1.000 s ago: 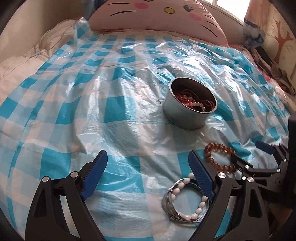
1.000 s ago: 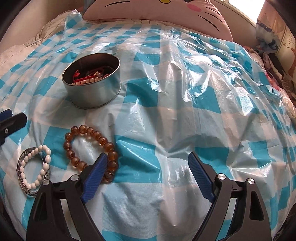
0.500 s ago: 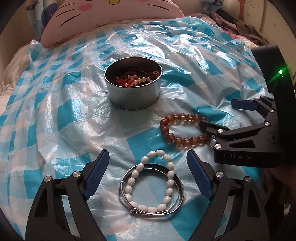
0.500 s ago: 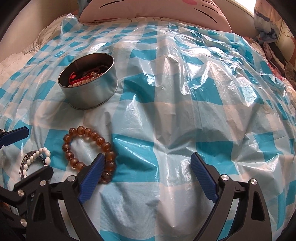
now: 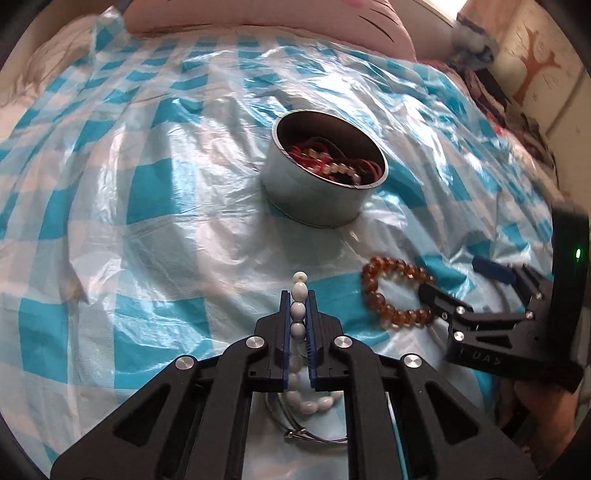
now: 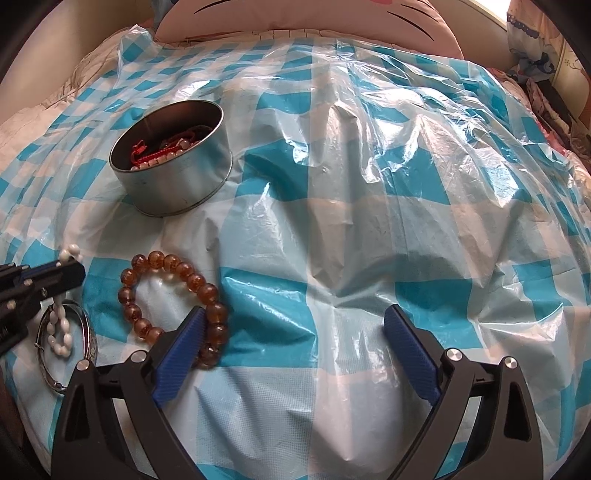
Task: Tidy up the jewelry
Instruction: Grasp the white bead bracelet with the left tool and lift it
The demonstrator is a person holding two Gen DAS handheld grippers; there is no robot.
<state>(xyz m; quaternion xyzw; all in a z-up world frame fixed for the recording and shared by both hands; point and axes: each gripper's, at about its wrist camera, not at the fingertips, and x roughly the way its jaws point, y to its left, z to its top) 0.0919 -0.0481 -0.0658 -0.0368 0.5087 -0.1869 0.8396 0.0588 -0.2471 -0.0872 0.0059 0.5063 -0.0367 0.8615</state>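
My left gripper [image 5: 297, 295] has its jaws closing on a white bead bracelet [image 5: 297, 309]; the pads press its beads and the loop hangs below. A thin silver bangle [image 5: 314, 438] lies under it on the sheet. The right wrist view shows the left gripper [image 6: 55, 273] with the white bead bracelet [image 6: 59, 325] and the silver bangle [image 6: 89, 334]. An amber bead bracelet [image 6: 162, 258] lies flat, touching my right gripper's [image 6: 293, 317] left finger. The right gripper's jaws are opening wide, with only sheet between them. A round metal tin [image 5: 310, 199] with red and beaded jewelry stands beyond.
A crinkled blue-and-white checked plastic sheet [image 6: 369, 184] covers the bed. A pink cat-face pillow [image 6: 314, 14] lies at the head. Clothes and clutter [image 5: 491, 92] sit along the right side. A hand [image 5: 546, 417] holds the right gripper [image 5: 460, 280].
My left gripper swung over the white bead bracelet and shut on it, lifting one side off the silver bangle. The right gripper stayed by the amber bracelet.
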